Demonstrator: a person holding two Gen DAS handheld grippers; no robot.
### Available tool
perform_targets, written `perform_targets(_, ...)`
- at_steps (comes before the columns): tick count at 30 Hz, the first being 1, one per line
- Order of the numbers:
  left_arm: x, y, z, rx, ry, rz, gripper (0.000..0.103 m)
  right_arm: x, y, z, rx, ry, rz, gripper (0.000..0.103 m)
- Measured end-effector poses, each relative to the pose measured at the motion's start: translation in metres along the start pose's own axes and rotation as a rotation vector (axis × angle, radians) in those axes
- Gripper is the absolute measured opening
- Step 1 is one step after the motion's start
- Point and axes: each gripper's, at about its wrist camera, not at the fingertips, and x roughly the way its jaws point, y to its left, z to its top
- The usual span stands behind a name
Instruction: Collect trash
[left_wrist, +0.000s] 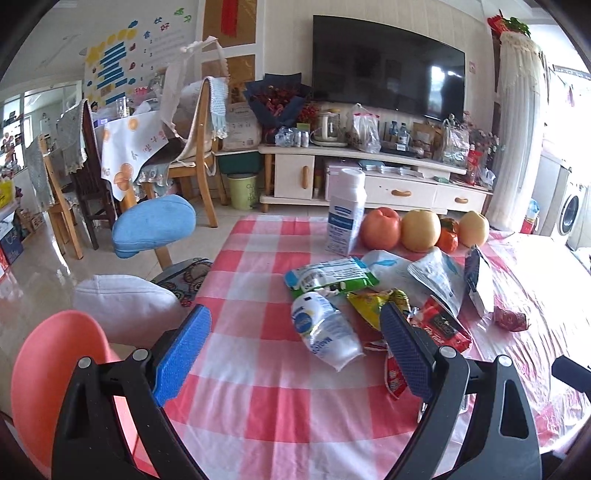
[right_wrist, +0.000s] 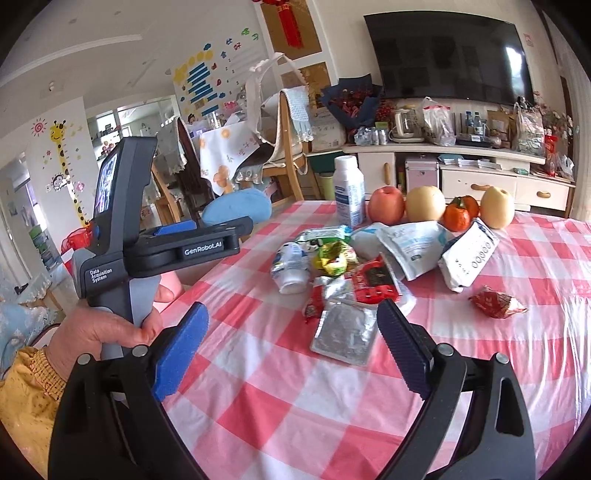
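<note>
Left wrist view gives me the crushed bottle lying on the counter just ahead of my left tool, its long axis nearly along my pointing line. Left tool stands apart, empty. Right tool, also apart and empty, faces the silver pouch beside that bottle.

Table is covered w/ a pink-and-white checked cloth under clear plastic film. At the far edge an upright white bottle is set beside a row of fruit: a red apple, a yellow pear, tangerines, a 2nd pear. Nearer, a heap of wrappers is spread w/ a crushed clear bottle on its left; a flat silver pouch lies nearest, a red crumpled wrapper apart at right.
</note>
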Motion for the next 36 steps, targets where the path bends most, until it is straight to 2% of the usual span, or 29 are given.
perform_targets(11, 0.011, -0.037, -0.006, 0.068, 0.046, -0.035, 0.092, -0.016, -0.038, 0.001, 0.051, -0.022, -0.036, 0.093)
perform_targets(19, 0.017, -0.065, -0.019, 0.096, 0.113, -0.109, 0.092, -0.026, -0.076, 0.006, 0.100, -0.038, -0.098, 0.093)
perform_targets(23, 0.019, -0.078, -0.030, 0.098, 0.161, -0.140, 0.092, -0.027, -0.102, 0.006, 0.141, -0.016, -0.135, 0.093)
perform_targets(28, 0.023, -0.094, -0.048, 0.037, 0.245, -0.207, 0.092, -0.023, -0.143, 0.006, 0.195, 0.039, -0.180, 0.093)
perform_targets(33, 0.029, -0.111, -0.067, 0.044, 0.312, -0.208, 0.092, -0.013, -0.183, 0.004, 0.237, 0.095, -0.214, 0.093)
perform_targets(36, 0.036, -0.116, -0.074, 0.043, 0.342, -0.198, 0.092, 0.000, -0.199, 0.001, 0.275, 0.138, -0.186, 0.093)
